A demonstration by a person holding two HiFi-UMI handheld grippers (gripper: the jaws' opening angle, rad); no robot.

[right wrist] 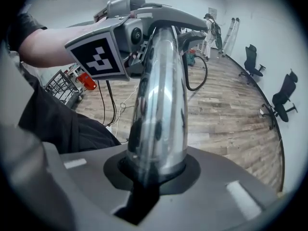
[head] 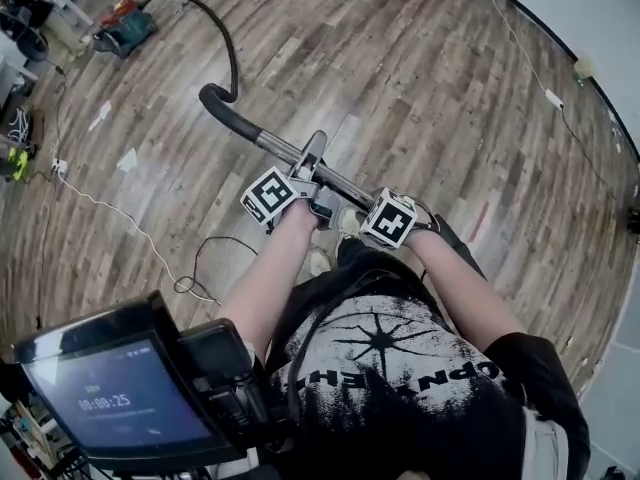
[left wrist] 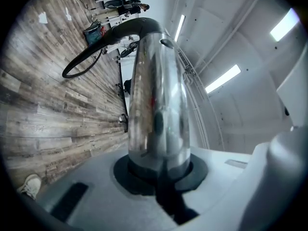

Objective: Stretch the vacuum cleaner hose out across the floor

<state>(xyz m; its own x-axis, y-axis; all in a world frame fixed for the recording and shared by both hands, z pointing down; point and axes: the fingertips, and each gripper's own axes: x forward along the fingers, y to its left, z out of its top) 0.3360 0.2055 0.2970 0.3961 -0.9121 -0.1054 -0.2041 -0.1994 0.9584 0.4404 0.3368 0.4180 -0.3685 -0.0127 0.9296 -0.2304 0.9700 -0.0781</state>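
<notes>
Far left, low in the head view: a dark screen (head: pixel 110 403) with a timer readout, mounted close before the person. Upper left, on the wood-plank floor (head: pixel 420 78): what appeared to be the vacuum cleaner body (head: pixel 125 26), small and near the frame edge. Below it: scraps of white paper (head: pixel 127 160) and a thin white cable (head: pixel 110 208) trailing across the planks, with a black cable loop (head: pixel 195 268) nearer the person. From the body, the black vacuum cleaner hose (head: pixel 225 43) swept rightward in an arc and curved back down, so it was bent rather than straight. Its end joined a black curved handle (head: pixel 225 113). The handle continued into a chrome tube (head: pixel 285 150) that slanted down to the right toward the person's hands. Left gripper (head: pixel 312 173): fingers clenched on the chrome tube, which in the left gripper view rose straight out from between them, with the hose arcing over the floor beyond. A pale shoe (head: pixel 318 261) showed on the floor just below the hands. Right gripper (head: pixel 365 208): just beside the left one and lower on the same tube, its fingers likewise clenched around the tube. In the right gripper view the left gripper's marker cube sat farther up the tube. Far right: a white cable (head: pixel 520 43) ran along the base of the curved wall, and two black office chairs (right wrist: pixel 252 61) stood by that wall in the right gripper view.
</notes>
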